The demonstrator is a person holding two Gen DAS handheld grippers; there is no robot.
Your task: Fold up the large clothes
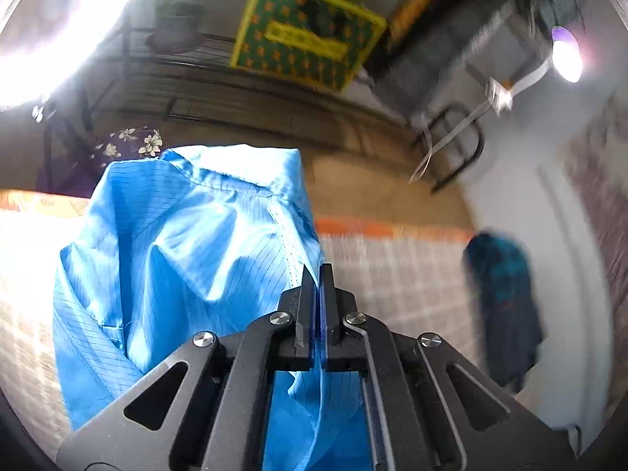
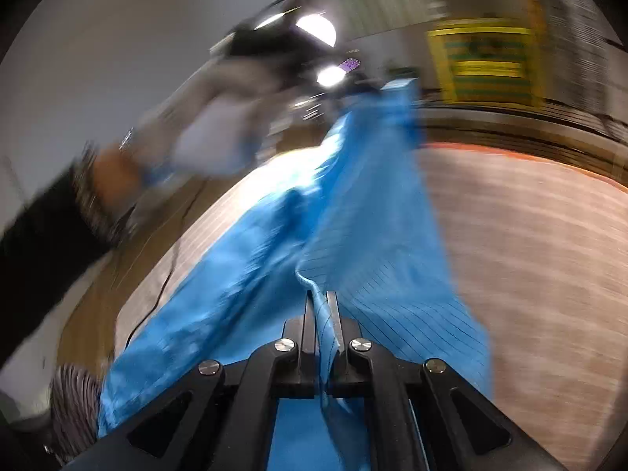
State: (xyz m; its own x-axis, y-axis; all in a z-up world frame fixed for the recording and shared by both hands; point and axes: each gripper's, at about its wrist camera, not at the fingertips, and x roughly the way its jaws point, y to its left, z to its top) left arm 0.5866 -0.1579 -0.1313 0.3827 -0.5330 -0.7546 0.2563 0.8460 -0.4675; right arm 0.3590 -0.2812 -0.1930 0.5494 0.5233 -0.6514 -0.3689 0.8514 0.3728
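Both grippers are closed on the same blue garment (image 1: 176, 259). Left gripper (image 1: 318, 298) has its jaws pressed together with a thin blue edge of the cloth between them, and the cloth hangs bunched and wrinkled just to the left of it, lifted above the checked bed cover (image 1: 396, 271). Right gripper (image 2: 322, 322) pinches a narrow fold of the garment in the same way, and from there the cloth stretches away toward the other hand (image 2: 212, 145), which is blurred. The garment is therefore held in the air at two points, partly above the bed cover and, in the right view, partly over its edge. I judge the task to be at an early stage: no neat fold is visible yet, and spreading the cloth flat and folding it remain to be done.
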